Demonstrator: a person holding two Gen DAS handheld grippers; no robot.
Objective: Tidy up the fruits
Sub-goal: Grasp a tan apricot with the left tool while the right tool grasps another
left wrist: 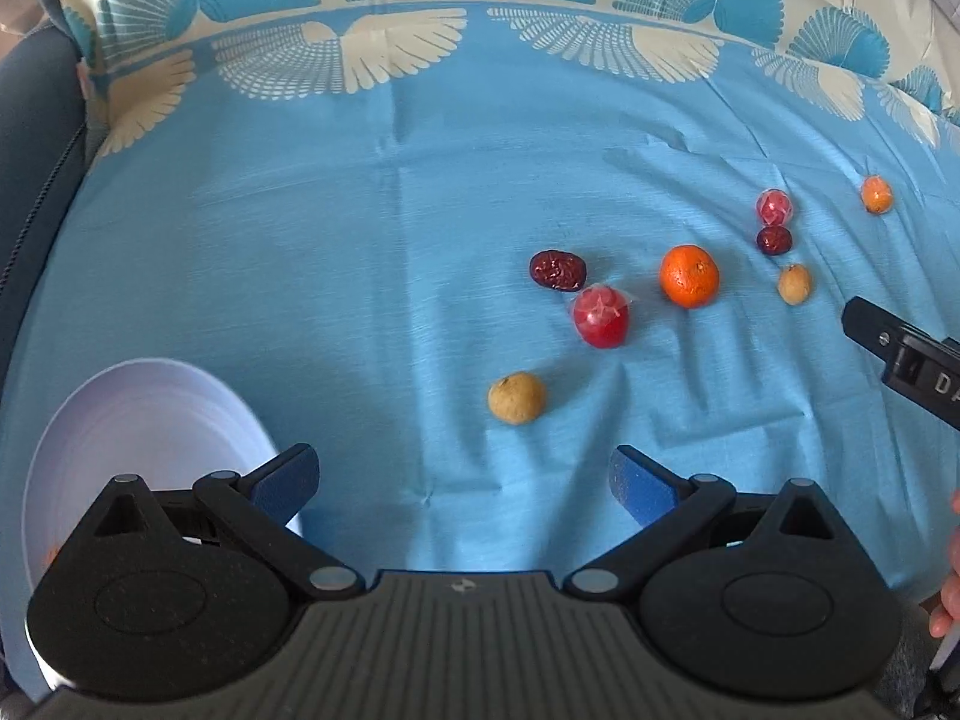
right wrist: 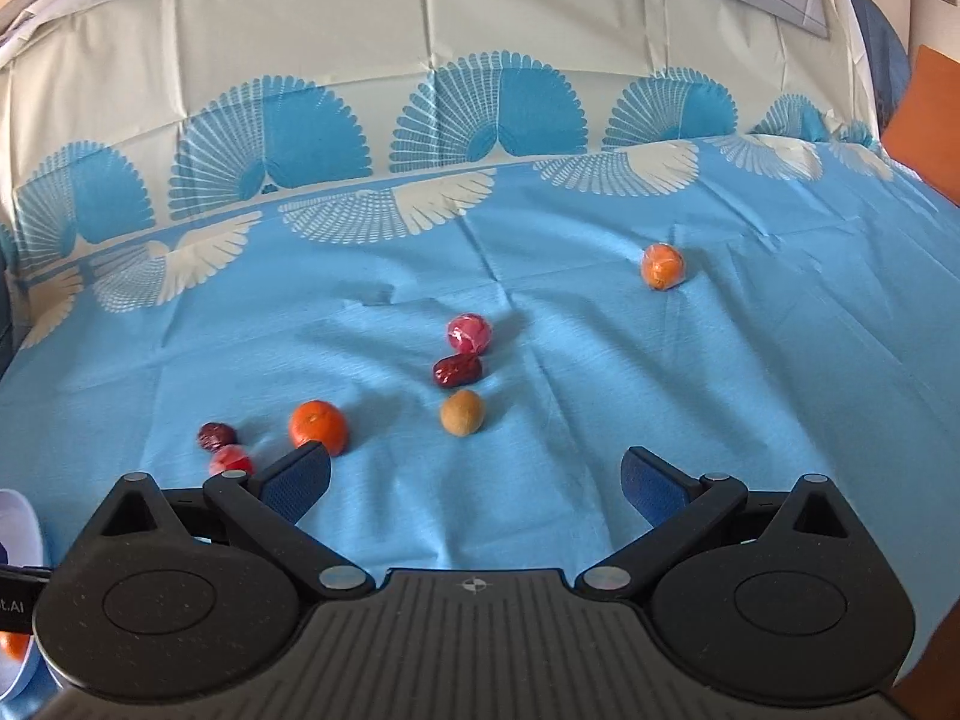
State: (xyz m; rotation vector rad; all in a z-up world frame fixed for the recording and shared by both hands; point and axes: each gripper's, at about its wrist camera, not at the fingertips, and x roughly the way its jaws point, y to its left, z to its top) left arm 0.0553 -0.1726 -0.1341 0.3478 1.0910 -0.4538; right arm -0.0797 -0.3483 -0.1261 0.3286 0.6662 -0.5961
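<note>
White plate sits at near left on the blue cloth-covered surface, partly under the left hand-held gripper; something orange shows at its rim, can't tell what. Rigid and light, likely the drop target, no need to grab it. Both hand-held grippers spread wide and empty; right hand-held gripper hovers near the right-side fruit. Biggest fruit: orange, mid-cloth, alone. Firm, round, a bit waxy, will roll; take it across the equator, moderate squeeze. Wrapped red fruit touches the dried date; the film looks slick, so centre the pads on the body, not on the loose wrap tail. Date is wrinkled, light, slightly soft; grip across the short axis, and expect the neighbour to nudge. Tan round fruit is closest to the left fingers, thin brittle-looking shell, go gentle. Right cluster is smaller: second tan fruit, second date touching a small wrapped red fruit, and a wrapped small orange fruit well apart, far right. All light; the cloth is wrinkled and soft, so come down vertically to avoid pinching fabric.
</note>
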